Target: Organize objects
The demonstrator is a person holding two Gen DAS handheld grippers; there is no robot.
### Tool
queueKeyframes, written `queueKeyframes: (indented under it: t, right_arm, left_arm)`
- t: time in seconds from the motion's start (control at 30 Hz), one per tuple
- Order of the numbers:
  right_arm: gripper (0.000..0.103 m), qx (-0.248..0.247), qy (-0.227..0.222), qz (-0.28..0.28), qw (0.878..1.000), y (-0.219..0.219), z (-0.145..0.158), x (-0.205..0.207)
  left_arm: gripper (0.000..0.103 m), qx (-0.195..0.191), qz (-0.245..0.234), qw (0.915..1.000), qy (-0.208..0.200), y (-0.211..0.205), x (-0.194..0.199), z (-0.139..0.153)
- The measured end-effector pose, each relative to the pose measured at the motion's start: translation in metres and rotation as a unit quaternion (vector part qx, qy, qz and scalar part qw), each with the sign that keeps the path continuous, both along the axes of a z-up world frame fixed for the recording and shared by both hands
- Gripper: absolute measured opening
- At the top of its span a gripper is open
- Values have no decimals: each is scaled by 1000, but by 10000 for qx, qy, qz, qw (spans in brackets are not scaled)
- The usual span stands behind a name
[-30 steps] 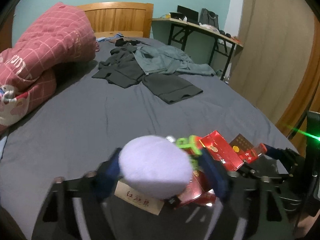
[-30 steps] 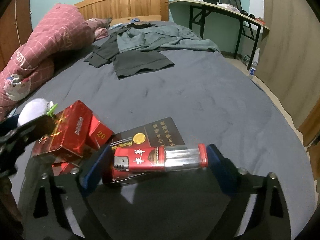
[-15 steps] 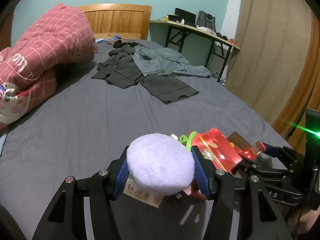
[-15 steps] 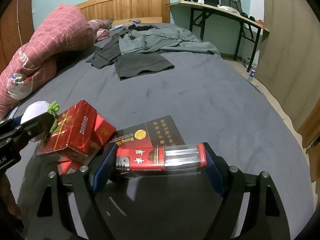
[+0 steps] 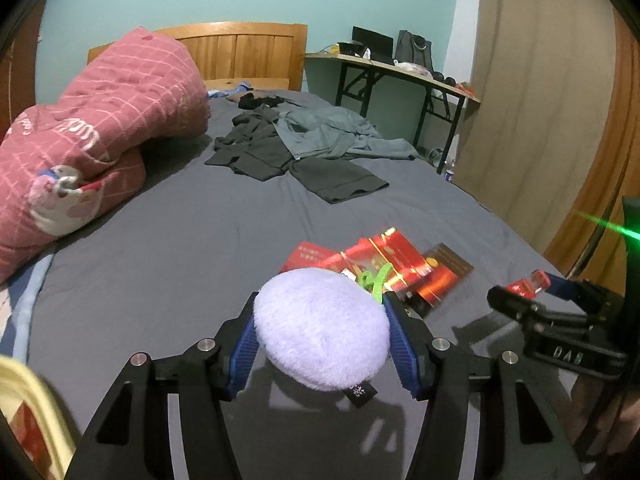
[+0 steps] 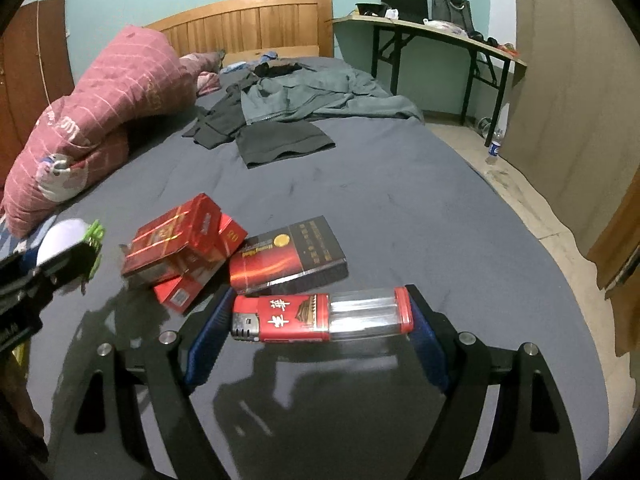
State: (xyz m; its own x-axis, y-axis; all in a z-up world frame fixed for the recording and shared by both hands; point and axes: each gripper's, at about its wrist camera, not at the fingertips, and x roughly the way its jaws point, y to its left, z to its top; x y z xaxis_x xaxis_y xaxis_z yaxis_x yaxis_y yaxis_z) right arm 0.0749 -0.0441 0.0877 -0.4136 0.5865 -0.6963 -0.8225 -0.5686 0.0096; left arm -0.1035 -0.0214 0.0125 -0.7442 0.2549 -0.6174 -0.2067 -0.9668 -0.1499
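The left tool holds a round, soft, lilac plush pad between its 2 blue-padded fingers, above the dark grey bed sheet. A small black tag hangs under the pad, and a bright green plastic clip sits at its far right edge.

The right tool is closed on a red and clear plastic lighter, which lies crosswise between its fingers, the metal head to the left. The lighter is held above the sheet, just in front of the boxes.

On the sheet, between the 2 tools, lies a heap of shiny red cigarette packs, some tilted on top of others. A flat dark brown and red box touches the heap on its right side.

Farther up the bed are dark grey and grey-green clothes, spread flat, and a folded pink checked quilt on the left side. At the lower left edge of the left wrist view there is a pale yellow thing; I cannot tell what it is.
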Motion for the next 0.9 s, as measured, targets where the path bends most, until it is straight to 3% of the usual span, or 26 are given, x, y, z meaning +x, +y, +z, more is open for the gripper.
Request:
queueKeyframes:
  t: [0.5,0.9]
  right_arm:
    - [82,428,136,120,9989,-64,62,29]
    - [82,305,106,228,9992,-74,58,29]
  left_arm:
    - [58,-188,23,9993,331,-10,117,65]
    - [58,-172,71,9994,288,-12,133,76]
